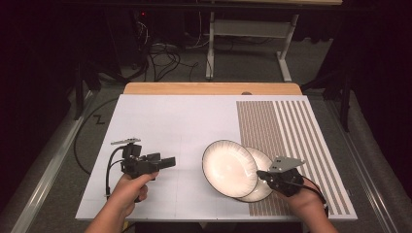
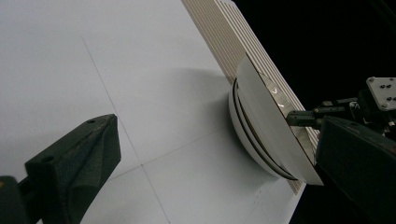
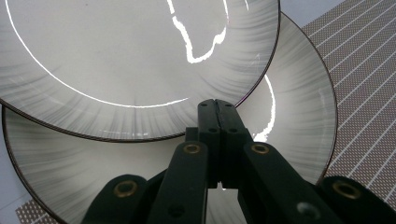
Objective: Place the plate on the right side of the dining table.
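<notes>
Two white plates with dark rims overlap at the right of the table. The upper plate (image 1: 228,167) (image 2: 261,107) (image 3: 116,56) sits tilted on the lower plate (image 1: 261,193) (image 2: 247,140) (image 3: 299,93). My right gripper (image 1: 260,173) (image 3: 217,105) (image 2: 299,116) is shut, jaw against jaw with nothing between them. Its tips are at the near rim of the upper plate. My left gripper (image 1: 170,161) (image 2: 215,123) hovers over the white sheet to the left of the plates. It points at them with its jaws wide open and nothing between them.
A white sheet (image 1: 160,121) covers most of the table. A brown striped mat (image 1: 291,126) lies under the plates' right side. A wooden edge (image 1: 209,88) shows at the back. Beyond it are floor cables and a table frame (image 1: 286,53). The table's front edge is close to both hands.
</notes>
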`<state>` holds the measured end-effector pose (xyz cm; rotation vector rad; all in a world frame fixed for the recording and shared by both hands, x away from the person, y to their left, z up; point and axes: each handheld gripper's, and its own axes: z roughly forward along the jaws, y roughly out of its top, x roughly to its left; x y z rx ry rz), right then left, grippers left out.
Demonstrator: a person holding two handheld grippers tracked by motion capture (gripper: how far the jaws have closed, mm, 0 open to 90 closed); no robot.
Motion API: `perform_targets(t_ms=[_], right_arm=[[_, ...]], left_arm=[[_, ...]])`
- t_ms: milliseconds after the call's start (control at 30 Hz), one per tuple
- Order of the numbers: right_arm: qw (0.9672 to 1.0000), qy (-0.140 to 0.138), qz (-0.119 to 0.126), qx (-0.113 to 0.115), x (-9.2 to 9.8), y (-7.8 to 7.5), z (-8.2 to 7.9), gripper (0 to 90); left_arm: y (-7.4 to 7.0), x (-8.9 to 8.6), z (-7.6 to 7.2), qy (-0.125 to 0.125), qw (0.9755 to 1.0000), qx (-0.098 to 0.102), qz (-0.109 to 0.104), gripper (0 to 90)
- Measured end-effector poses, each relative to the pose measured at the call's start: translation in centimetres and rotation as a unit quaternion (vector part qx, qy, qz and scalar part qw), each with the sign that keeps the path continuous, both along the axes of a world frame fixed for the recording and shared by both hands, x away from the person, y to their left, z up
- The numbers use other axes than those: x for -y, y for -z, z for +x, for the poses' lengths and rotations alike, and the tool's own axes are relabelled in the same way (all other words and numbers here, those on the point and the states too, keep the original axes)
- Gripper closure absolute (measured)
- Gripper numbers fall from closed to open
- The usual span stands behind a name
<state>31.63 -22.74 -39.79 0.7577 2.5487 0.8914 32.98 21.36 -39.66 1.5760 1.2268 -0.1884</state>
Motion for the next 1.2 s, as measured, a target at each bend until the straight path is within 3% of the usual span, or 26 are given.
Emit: perform_targets(t_ms=[200, 400, 633, 1200], right_arm=[[1.0000, 0.001, 0.000, 0.000, 0.0, 0.0, 0.0, 90.0], [1.0000, 0.001, 0.000, 0.000, 0.0, 0.0, 0.0, 90.0], [1.0000, 0.002, 0.000, 0.001, 0.0, 0.0, 0.0, 90.0], [1.0000, 0.002, -0.002, 0.002, -0.1, 0.0, 0.0, 90.0]], left_arm=[[0.2, 0.0, 0.3, 0.011, 0.9994, -0.028, -0.019, 0.7], [0.2, 0.1, 0.5, 0.017, 0.9987, -0.044, -0.021, 0.7], [0.2, 0.2, 0.6, 0.023, 0.9961, -0.068, -0.051, 0.7], [0.0, 1.5, 0.8, 0.031, 0.9918, -0.099, -0.075, 0.7]])
